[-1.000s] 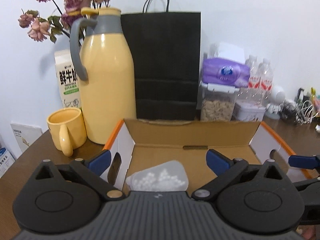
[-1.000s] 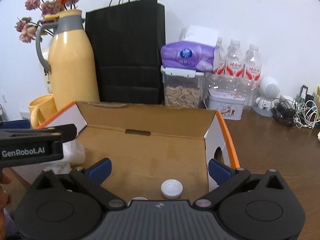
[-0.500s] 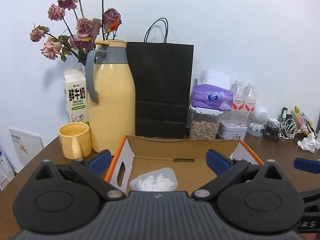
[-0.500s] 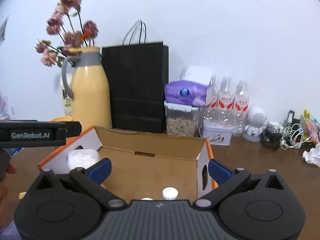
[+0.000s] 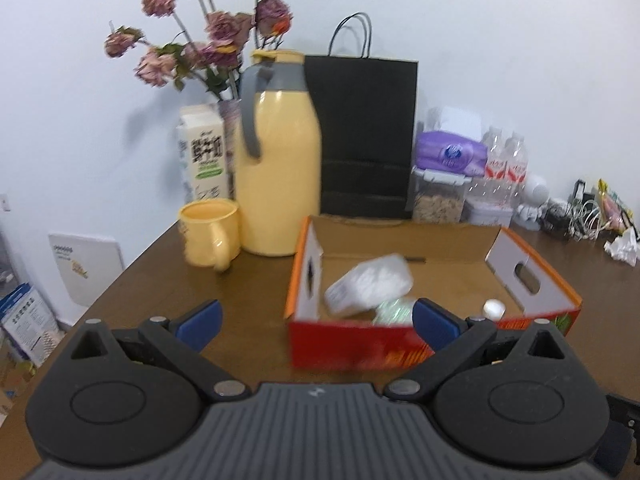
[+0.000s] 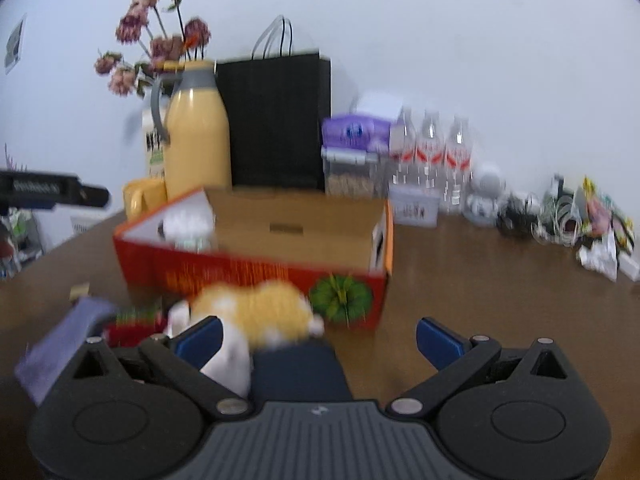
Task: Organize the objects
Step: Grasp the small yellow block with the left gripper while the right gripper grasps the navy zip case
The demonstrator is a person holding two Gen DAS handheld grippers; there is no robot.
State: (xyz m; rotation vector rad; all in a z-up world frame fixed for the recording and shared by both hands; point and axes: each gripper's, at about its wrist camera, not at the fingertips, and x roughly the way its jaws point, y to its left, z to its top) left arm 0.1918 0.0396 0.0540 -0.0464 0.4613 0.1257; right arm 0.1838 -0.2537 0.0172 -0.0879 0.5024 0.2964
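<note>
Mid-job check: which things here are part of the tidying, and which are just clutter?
Job:
cardboard box
white plastic bag
bottle cap
plush toy

Lying about:
yellow thermos
yellow mug
milk carton
black paper bag
water bottles

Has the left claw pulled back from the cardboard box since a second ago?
Yes. The left claw has backed away and up: the cardboard box now sits farther ahead, its red front wall showing.

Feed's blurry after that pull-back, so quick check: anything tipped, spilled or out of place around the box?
In the cardboard box a clear container of white bits lies tilted on its side; nothing looks spilled. A yellow-and-white plush toy sits outside, before the box's front wall. Crumpled paper lies at the table's far right.
</note>
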